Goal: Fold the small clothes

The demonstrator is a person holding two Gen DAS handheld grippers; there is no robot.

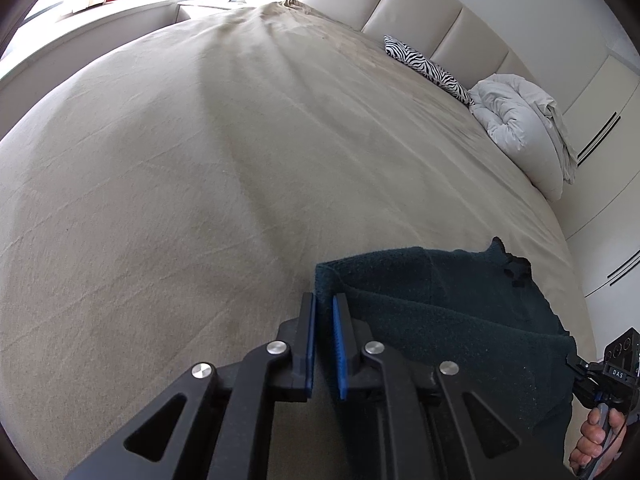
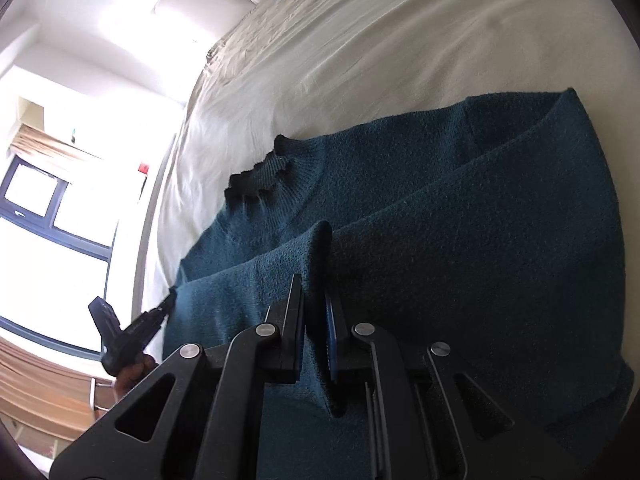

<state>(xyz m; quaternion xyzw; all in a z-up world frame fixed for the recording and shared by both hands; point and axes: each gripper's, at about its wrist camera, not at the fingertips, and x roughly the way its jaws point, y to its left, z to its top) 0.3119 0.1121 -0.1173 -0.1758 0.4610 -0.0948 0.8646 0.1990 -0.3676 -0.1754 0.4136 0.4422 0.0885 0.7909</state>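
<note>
A dark teal knitted sweater [image 2: 440,208] lies on the beige bed; its ribbed collar [image 2: 260,176] points toward the bed's edge. My left gripper [image 1: 324,308] is shut on a folded edge of the sweater [image 1: 440,312] at its left side. My right gripper [image 2: 316,300] is shut on another folded edge, with teal fabric pinched between its blue pads [image 2: 331,332]. The right gripper also shows at the lower right of the left wrist view [image 1: 576,364], and the left gripper shows at the lower left of the right wrist view [image 2: 170,296], both at the sweater's rim.
The beige bedspread [image 1: 240,160] stretches far ahead. A zebra-print cushion [image 1: 428,68] and a rolled white duvet [image 1: 520,120] lie by the padded headboard [image 1: 420,4]. White wardrobe doors [image 1: 608,184] stand at the right. A window [image 2: 48,216] is beyond the bed.
</note>
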